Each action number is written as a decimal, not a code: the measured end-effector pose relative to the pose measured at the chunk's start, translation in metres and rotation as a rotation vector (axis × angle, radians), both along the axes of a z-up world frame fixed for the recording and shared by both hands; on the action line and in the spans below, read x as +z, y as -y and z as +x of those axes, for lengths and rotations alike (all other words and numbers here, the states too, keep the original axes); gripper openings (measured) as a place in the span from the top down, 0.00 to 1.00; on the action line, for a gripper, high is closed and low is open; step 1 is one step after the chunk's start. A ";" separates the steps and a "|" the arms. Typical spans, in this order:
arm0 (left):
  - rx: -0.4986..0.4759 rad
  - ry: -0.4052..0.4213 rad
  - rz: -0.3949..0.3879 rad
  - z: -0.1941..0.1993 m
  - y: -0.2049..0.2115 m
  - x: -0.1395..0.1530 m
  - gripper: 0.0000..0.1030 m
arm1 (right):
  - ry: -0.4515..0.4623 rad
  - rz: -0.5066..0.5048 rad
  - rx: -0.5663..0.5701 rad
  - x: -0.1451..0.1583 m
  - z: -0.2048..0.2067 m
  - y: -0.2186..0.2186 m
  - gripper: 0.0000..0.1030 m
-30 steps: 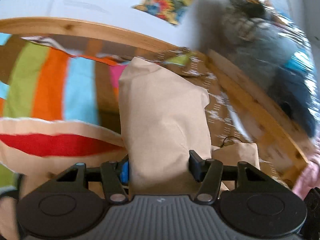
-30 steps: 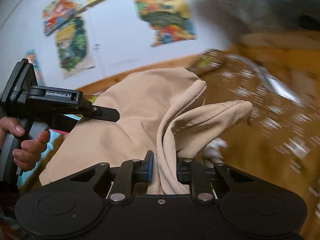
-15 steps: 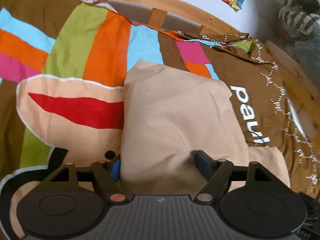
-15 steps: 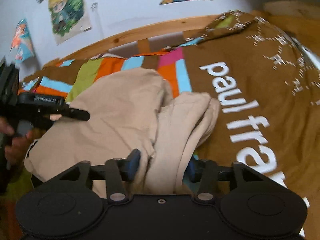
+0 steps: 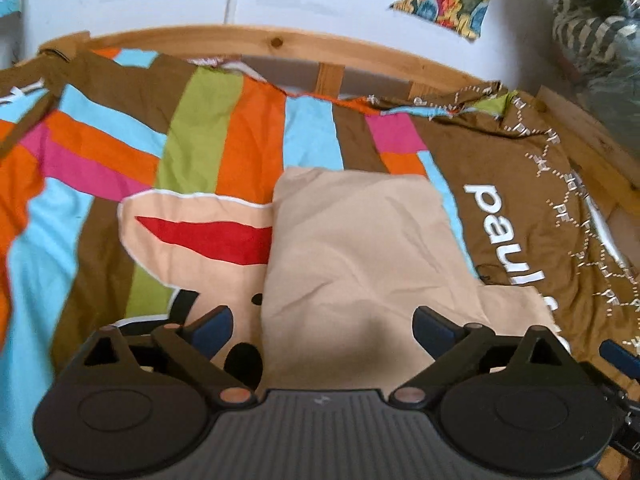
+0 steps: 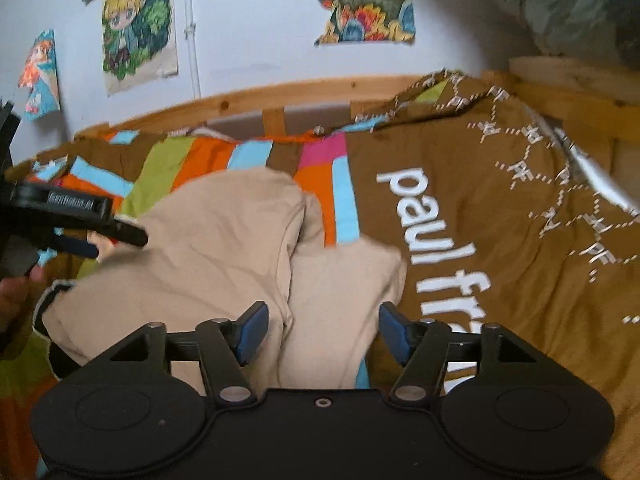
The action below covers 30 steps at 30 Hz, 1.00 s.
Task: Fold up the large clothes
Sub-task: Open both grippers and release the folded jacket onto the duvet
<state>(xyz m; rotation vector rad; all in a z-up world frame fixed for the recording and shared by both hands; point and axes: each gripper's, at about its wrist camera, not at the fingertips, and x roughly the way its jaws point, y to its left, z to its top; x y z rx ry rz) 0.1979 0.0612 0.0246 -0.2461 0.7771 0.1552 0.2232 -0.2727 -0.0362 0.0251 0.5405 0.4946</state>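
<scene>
A beige garment (image 5: 360, 248) lies folded on the bed, a second flap of it spreading right in the right wrist view (image 6: 224, 248). My left gripper (image 5: 322, 326) hangs over its near edge, jaws opening wide; cloth lies between them but the pads do not press it. My right gripper (image 6: 324, 330) stands over the garment's right fold, jaws also opening, with the pads clear of the cloth. The left gripper (image 6: 116, 242), held by a hand, shows at the left of the right wrist view, above the garment's left part.
A brown bedspread (image 5: 520, 160) with coloured stripes and white lettering covers the bed. A wooden bed frame (image 5: 280, 42) runs along the far side below a white wall with posters. A heap of clothes (image 5: 592, 40) sits at the upper right.
Both grippers came down with the lifted garment, which now lies flat on the bedspread. Both jaws went from shut on the cloth to wide apart and let it go.
</scene>
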 end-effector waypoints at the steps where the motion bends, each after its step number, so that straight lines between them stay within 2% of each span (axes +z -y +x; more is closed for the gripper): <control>1: 0.002 0.011 0.000 -0.008 0.000 0.007 0.03 | 0.014 0.008 -0.003 0.006 -0.005 0.002 0.28; 10: 0.006 0.132 0.059 -0.090 0.002 0.065 0.01 | 0.115 0.076 0.003 0.055 -0.053 0.009 0.11; 16: 0.029 0.189 0.069 -0.139 0.006 0.083 0.01 | 0.142 0.127 0.024 0.081 -0.081 0.014 0.02; 23: 0.056 0.220 0.071 -0.192 0.018 0.069 0.01 | 0.122 0.147 0.045 0.093 -0.120 0.029 0.01; 30: 0.069 0.139 0.099 -0.220 0.025 0.039 0.01 | 0.096 0.111 0.010 0.082 -0.155 0.040 0.01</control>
